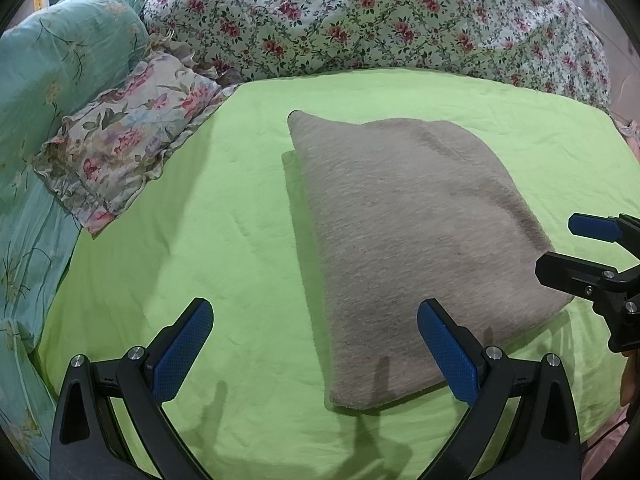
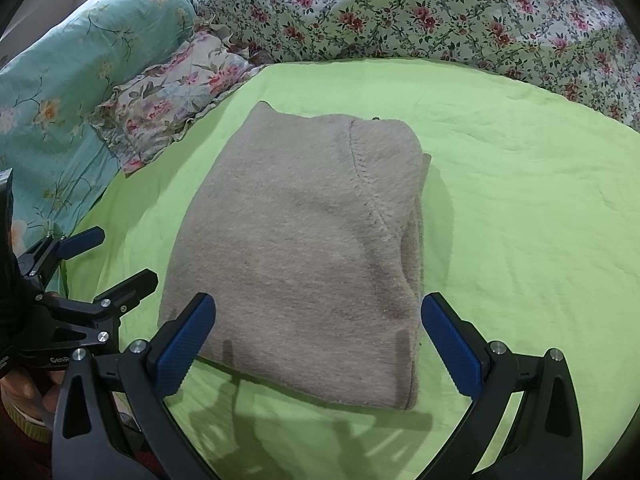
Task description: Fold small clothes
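A grey knit garment (image 1: 408,240) lies folded into a compact rectangle on the green sheet (image 1: 224,240); it also shows in the right wrist view (image 2: 304,248), with a stitched seam across its upper right. My left gripper (image 1: 316,344) is open and empty, hovering over the garment's near left edge. My right gripper (image 2: 318,340) is open and empty over the garment's near edge. The right gripper shows in the left wrist view (image 1: 560,246), beside the garment's right corner. The left gripper shows in the right wrist view (image 2: 116,256), left of the garment.
A flowered pillow (image 1: 120,148) lies at the sheet's left side, with a teal quilt (image 1: 48,80) beyond it. A white flowered quilt (image 1: 380,20) is heaped along the back. The green sheet extends to the garment's right (image 2: 520,220).
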`<state>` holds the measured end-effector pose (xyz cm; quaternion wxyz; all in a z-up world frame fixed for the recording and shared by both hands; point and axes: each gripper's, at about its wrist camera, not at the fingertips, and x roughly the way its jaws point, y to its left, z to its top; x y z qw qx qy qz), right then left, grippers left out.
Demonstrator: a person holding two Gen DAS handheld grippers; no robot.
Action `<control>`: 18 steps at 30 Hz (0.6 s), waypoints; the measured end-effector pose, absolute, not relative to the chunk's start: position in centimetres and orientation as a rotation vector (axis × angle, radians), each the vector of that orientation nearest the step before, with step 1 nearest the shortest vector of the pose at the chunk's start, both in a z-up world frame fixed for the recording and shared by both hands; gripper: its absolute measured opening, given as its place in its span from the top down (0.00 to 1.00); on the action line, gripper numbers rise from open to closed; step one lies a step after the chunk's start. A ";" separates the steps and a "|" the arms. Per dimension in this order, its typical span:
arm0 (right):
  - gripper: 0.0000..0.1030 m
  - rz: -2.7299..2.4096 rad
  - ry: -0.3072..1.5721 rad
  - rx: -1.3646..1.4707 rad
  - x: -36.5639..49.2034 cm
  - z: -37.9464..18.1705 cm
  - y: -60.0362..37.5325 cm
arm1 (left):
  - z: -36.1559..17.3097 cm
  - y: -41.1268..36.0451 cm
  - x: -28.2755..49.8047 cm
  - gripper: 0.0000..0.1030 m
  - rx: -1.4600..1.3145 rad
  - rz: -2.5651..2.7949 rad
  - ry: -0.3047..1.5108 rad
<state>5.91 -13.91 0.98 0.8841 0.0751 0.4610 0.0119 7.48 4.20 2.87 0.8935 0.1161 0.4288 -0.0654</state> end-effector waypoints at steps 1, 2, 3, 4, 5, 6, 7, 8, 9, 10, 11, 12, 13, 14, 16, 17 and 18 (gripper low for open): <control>0.00 0.024 0.959 0.157 5.9 1.0 -13.9 | 2.9 4.1 7.5 0.01 0.243 -0.136 0.888; 0.00 0.024 0.960 0.157 5.8 1.0 -14.0 | 3.0 4.1 7.5 0.01 0.243 -0.136 0.887; 0.00 0.023 0.961 0.158 5.8 1.0 -14.1 | 3.0 4.1 7.5 0.01 0.242 -0.137 0.886; 0.00 0.021 0.961 0.157 5.8 1.0 -14.0 | 3.0 4.1 7.5 0.01 0.242 -0.137 0.886; 0.00 0.020 0.960 0.156 5.8 1.0 -14.0 | 3.0 4.1 7.5 0.01 0.242 -0.136 0.887; 0.00 0.020 0.960 0.156 5.8 1.1 -14.0 | 3.0 4.1 7.5 0.01 0.242 -0.136 0.887; 0.00 0.021 0.960 0.156 5.8 1.0 -14.0 | 3.0 4.1 7.5 0.01 0.241 -0.137 0.887; 0.00 0.021 0.960 0.156 5.8 1.0 -14.0 | 3.0 4.1 7.6 0.01 0.242 -0.138 0.887; 0.00 0.021 0.960 0.155 5.8 1.0 -14.1 | 3.0 4.1 7.6 0.01 0.243 -0.138 0.887; 0.00 0.020 0.960 0.156 5.8 1.1 -14.0 | 2.9 4.1 7.6 0.01 0.244 -0.138 0.887; 0.00 0.019 0.960 0.157 5.8 1.1 -14.0 | 2.9 4.1 7.6 0.01 0.243 -0.137 0.887; 0.00 0.017 0.961 0.157 5.8 1.1 -14.0 | 2.9 4.1 7.6 0.01 0.242 -0.136 0.887; 0.00 0.018 0.961 0.157 5.8 1.1 -14.0 | 2.9 4.2 7.7 0.01 0.240 -0.136 0.889; 0.00 0.018 0.962 0.158 5.8 1.1 -14.1 | 2.9 4.2 7.7 0.01 0.238 -0.137 0.891; 0.00 0.018 0.961 0.157 5.8 1.1 -14.1 | 2.8 4.2 8.0 0.01 0.236 -0.140 0.896; 0.00 0.017 0.961 0.157 5.8 1.1 -14.0 | 2.8 4.2 8.0 0.01 0.237 -0.141 0.897; 0.00 0.017 0.961 0.157 5.8 1.1 -14.0 | 2.7 4.2 8.0 0.01 0.237 -0.141 0.897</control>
